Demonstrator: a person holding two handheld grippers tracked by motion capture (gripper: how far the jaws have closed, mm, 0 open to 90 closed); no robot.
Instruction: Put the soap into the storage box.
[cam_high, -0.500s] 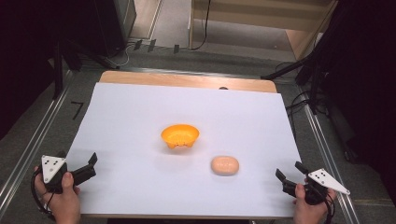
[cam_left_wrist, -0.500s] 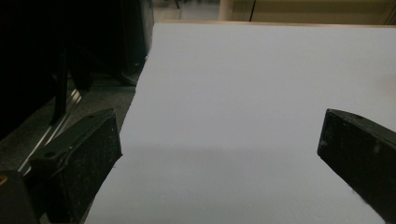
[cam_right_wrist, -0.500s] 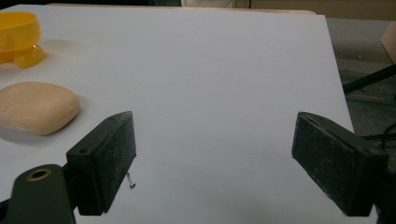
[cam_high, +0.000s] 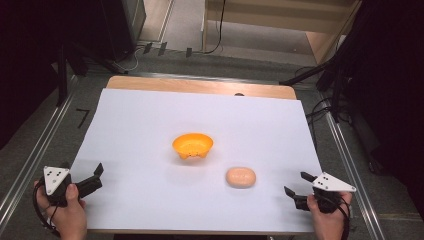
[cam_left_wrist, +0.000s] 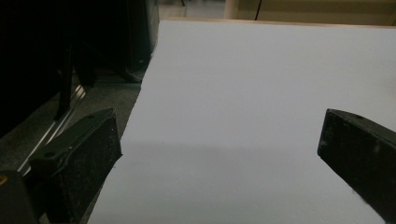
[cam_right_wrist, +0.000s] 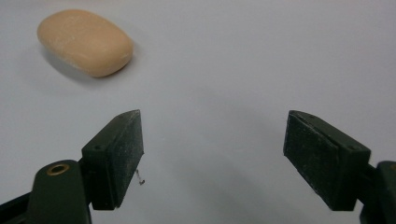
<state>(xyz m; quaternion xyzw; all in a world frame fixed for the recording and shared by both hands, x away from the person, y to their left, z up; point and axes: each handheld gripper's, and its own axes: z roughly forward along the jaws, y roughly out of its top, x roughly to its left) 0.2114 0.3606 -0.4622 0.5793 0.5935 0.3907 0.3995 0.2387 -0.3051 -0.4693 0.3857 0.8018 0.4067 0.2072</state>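
An orange bowl (cam_high: 192, 145) stands upright near the middle of the white sheet (cam_high: 150, 125). A peach-coloured oval lump (cam_high: 240, 177) lies a little to its front right. At the sheet's front left corner a hand holds my left gripper (cam_high: 82, 169) open, with bare white sheet (cam_left_wrist: 243, 93) between its jaws (cam_left_wrist: 219, 144). My right gripper (cam_high: 296, 183), also hand-held, sits at the front right corner, open with nothing in it. In the right gripper view the oval lump (cam_right_wrist: 85, 42) lies ahead and to the left of that gripper (cam_right_wrist: 212, 140), well apart from it.
The sheet covers a wooden table whose far edge (cam_high: 200, 86) shows bare. Metal rails (cam_high: 30, 165) run along both sides on the grey floor. Dark stands and cables (cam_high: 330, 85) crowd the back corners.
My right gripper has edged slightly left along the front edge. The left gripper, bowl and oval lump have stayed put.
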